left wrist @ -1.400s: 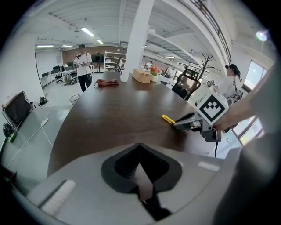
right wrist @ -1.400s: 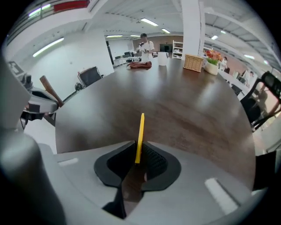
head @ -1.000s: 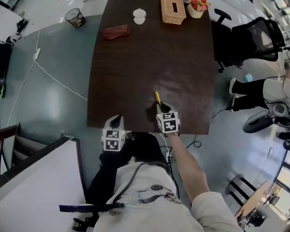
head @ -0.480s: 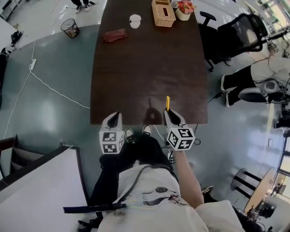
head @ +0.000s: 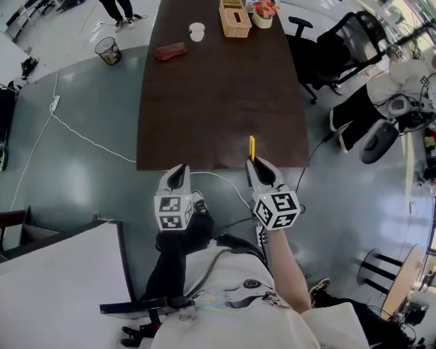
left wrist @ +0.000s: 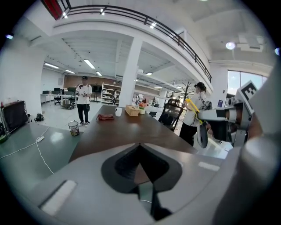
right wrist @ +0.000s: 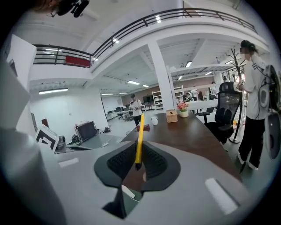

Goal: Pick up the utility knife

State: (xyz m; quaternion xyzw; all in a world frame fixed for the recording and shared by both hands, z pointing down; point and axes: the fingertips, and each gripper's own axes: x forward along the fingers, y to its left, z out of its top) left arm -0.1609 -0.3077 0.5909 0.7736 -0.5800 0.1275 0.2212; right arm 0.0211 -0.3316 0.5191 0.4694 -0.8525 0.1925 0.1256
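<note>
My right gripper (head: 255, 162) is shut on the yellow utility knife (head: 251, 148), which sticks out forward over the near edge of the dark brown table (head: 218, 88). In the right gripper view the utility knife (right wrist: 138, 139) stands up slim and yellow between the closed jaws. My left gripper (head: 180, 170) hangs just off the table's near edge, shut with nothing in it. From the left gripper view the right gripper and the utility knife (left wrist: 193, 110) show at the right, held above the table (left wrist: 127, 129).
At the table's far end lie a red cloth (head: 170, 51), a white cup (head: 196, 31), a wicker tissue box (head: 234, 18) and a flower pot (head: 262, 13). Black office chairs (head: 340, 51) stand right of the table. A waste bin (head: 107, 49) and a white cable (head: 82, 129) are on the floor left.
The right gripper has lifted the knife off the table and drawn back toward me. The person has stepped back, so the table sits farther away. The left gripper stayed shut.
</note>
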